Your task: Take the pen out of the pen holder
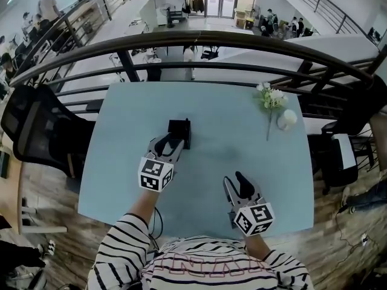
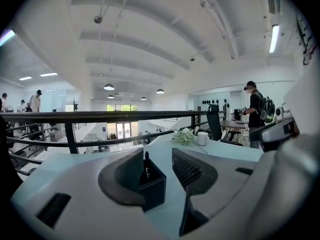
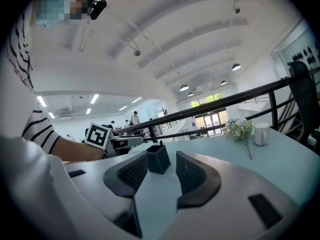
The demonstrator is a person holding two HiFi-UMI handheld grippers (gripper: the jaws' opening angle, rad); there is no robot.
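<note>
A black square pen holder (image 1: 179, 132) stands near the middle of the light blue table (image 1: 121, 162). In the left gripper view a dark pen (image 2: 146, 159) sticks up out of the holder (image 2: 152, 186). My left gripper (image 1: 171, 146) is open and right at the holder's near side. The holder shows in the gap between the jaws, close against the left one, and I cannot tell whether they touch. My right gripper (image 1: 233, 183) is open and empty, nearer the table's front edge and to the right. It looks toward the holder (image 3: 158, 159) from a distance.
A sprig of white flowers (image 1: 269, 98) and a white cup (image 1: 287, 118) lie at the table's far right. A dark railing (image 1: 199, 41) runs behind the table. A black office chair (image 1: 30, 128) stands to the left, and another chair (image 1: 338, 156) to the right.
</note>
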